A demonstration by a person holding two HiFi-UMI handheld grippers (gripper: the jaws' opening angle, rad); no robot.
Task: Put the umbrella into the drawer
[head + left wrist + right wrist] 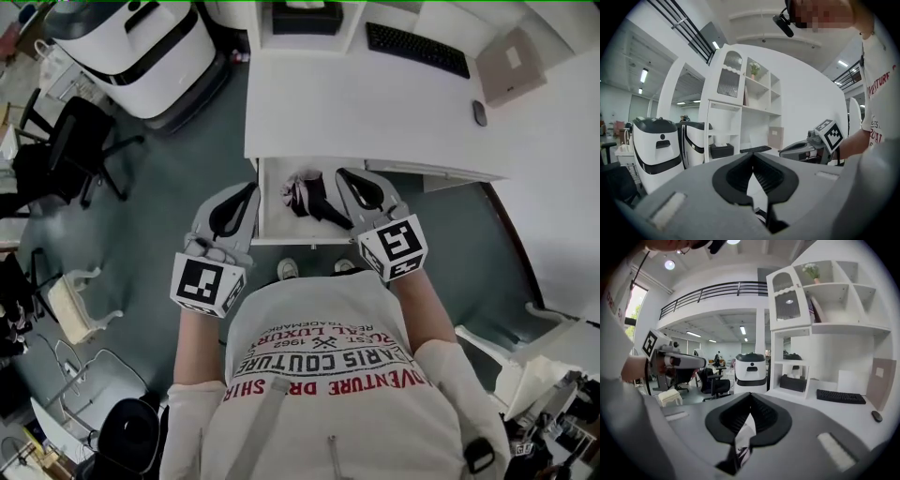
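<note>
The drawer (270, 208) under the white desk surface (375, 103) stands pulled out, and the folded umbrella (307, 197) lies inside it, its pale patterned fabric toward the back and its dark handle pointing toward the drawer's front right corner. The person stands right at the drawer front, the shoes (289, 269) showing just below its edge. The right tongs (343, 176) reach over the right part of the drawer, just beside the umbrella in the head view. Whether they touch it cannot be told from there. In the right gripper view these tongs (750, 396) have their tips pressed together with nothing clamped, and a sliver of patterned material shows through the gap lower down. The left tongs (251, 191) hang over the floor just left of the drawer's left wall. In the left gripper view they (753, 156) are likewise closed tip to tip and empty, with the other gripper visible off to their right. On the surface sit a black keyboard (417, 49), a mouse (480, 112) and a brown board (511, 66). A black tissue box (305, 17) rests in the shelf unit behind. To the left stand a white-and-black machine (141, 47) and a black office chair (75, 150).
</note>
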